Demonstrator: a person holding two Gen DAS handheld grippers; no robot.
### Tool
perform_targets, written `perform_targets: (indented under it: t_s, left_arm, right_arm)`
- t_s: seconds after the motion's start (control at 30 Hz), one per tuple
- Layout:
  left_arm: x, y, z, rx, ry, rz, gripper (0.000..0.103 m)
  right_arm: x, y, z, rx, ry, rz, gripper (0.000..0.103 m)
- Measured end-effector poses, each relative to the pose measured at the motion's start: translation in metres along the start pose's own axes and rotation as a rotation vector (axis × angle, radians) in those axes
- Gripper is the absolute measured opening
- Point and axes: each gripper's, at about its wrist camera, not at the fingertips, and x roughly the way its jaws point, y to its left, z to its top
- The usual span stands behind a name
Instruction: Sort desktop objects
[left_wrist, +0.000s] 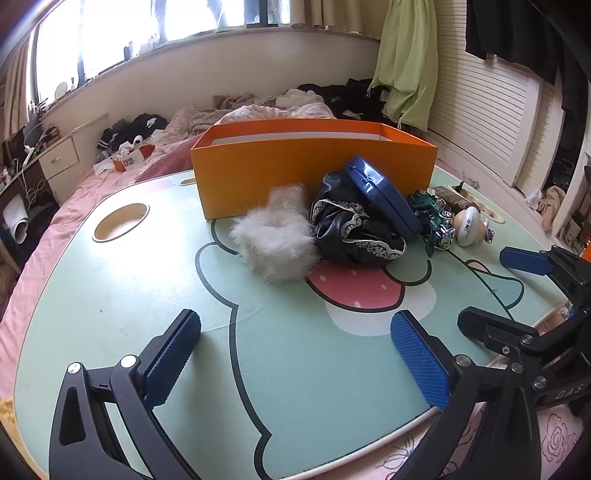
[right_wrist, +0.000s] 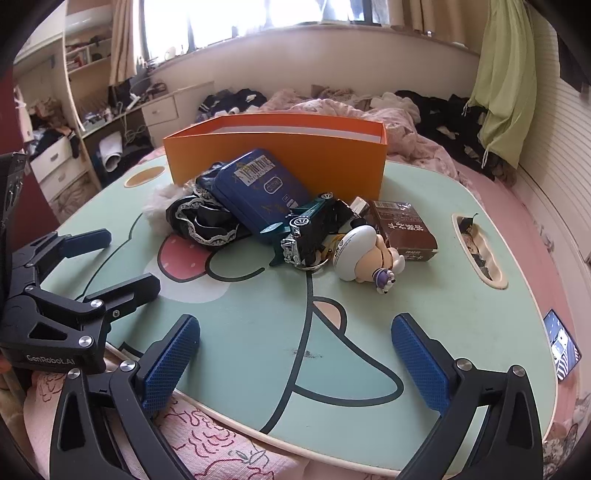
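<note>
An open orange box (left_wrist: 314, 170) (right_wrist: 277, 155) stands at the far side of the mint-green lap table (left_wrist: 110, 295) (right_wrist: 258, 350). In front of it lies a pile: a white fluffy item (left_wrist: 275, 242) (right_wrist: 157, 201), a black lace-trimmed cloth (left_wrist: 351, 229) (right_wrist: 203, 221), a blue tin (left_wrist: 384, 195) (right_wrist: 262, 188), a green toy car (left_wrist: 434, 218) (right_wrist: 310, 229), a white-capped figurine (left_wrist: 469, 223) (right_wrist: 364, 258) and a brown packet (right_wrist: 402, 229). My left gripper (left_wrist: 295, 354) and right gripper (right_wrist: 295, 358) are both open and empty, over the table's near edge.
The table rests on a pink bed with rumpled bedding and clothes behind. It has a round cup hole (left_wrist: 120, 221) (right_wrist: 144, 176) at the far left and a slot (right_wrist: 480, 251) at the right. A phone (right_wrist: 561, 343) lies on the bed at the right.
</note>
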Motion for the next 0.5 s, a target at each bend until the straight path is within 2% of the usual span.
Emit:
perform_targets:
  t_s: [0.5]
  left_arm:
    - [-0.0034, 0.0079, -0.0054, -0.001, -0.033, -0.003, 0.103]
  right_arm:
    - [0.0000, 0.0005, -0.0001, -0.002, 0.000, -0.001, 0.103]
